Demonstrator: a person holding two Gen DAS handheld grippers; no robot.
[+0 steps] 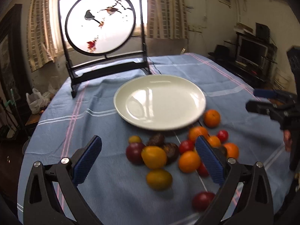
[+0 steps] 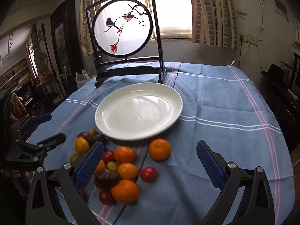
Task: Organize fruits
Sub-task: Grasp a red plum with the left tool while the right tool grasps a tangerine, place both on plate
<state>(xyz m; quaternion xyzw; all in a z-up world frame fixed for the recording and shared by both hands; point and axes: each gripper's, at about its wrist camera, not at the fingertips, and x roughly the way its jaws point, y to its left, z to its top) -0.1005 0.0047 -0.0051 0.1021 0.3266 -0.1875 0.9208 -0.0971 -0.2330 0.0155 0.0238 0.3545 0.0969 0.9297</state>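
An empty white plate (image 1: 159,101) sits mid-table on the blue cloth; it also shows in the right wrist view (image 2: 138,110). A loose pile of fruit lies in front of it: oranges (image 1: 189,161) (image 2: 159,149), yellow fruits (image 1: 154,157), red and dark plums (image 1: 134,152), brown fruits (image 2: 107,177) and small red ones (image 2: 148,174). My left gripper (image 1: 148,159) is open above the pile, empty. My right gripper (image 2: 150,164) is open over the pile's right side, empty. Each gripper shows at the edge of the other's view (image 1: 262,101) (image 2: 46,127).
A black-framed round bird screen (image 1: 101,22) (image 2: 121,26) stands upright at the table's back behind the plate. The blue striped cloth (image 2: 225,112) covers the round table. Furniture and a window surround the table.
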